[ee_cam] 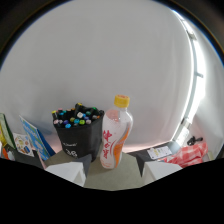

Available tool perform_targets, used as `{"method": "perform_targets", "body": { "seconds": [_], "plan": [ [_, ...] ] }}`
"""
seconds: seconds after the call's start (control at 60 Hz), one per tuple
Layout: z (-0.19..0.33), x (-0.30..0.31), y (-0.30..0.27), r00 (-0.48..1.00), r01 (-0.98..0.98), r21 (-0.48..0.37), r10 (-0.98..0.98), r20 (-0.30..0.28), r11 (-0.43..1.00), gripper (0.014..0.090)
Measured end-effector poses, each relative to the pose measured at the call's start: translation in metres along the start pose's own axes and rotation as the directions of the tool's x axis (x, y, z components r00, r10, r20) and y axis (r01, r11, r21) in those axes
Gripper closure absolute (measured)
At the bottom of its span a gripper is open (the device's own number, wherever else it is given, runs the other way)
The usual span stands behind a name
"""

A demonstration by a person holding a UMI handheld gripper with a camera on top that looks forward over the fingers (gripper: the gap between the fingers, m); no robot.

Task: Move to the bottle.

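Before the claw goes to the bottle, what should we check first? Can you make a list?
1. Bottle standing upright: ok.
2. Yellow cap on the bottle: ok.
3. Claw open wide enough, bottle just ahead of the gap between its fingers: ok.
4. Path from claw to bottle free of things: ok.
5. Black marker bin right beside the bottle, may get bumped: not ok.
6. Bottle full or nearly empty: cannot tell.
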Motion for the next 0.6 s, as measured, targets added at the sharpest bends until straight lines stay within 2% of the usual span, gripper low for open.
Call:
{"method": "perform_targets", "body": {
  "seconds": [0.233, 0.6],
  "plan": [
    [0.0063, 0.0002, 0.0056, 1.000, 0.004, -0.014, -0.004, 0.019, 1.000, 0.0189],
    [0.0062, 0.0067, 0.0020, 1.000, 0.010, -0.005, -0.010, 0.005, 1.000, 0.0191]
  ]
}}
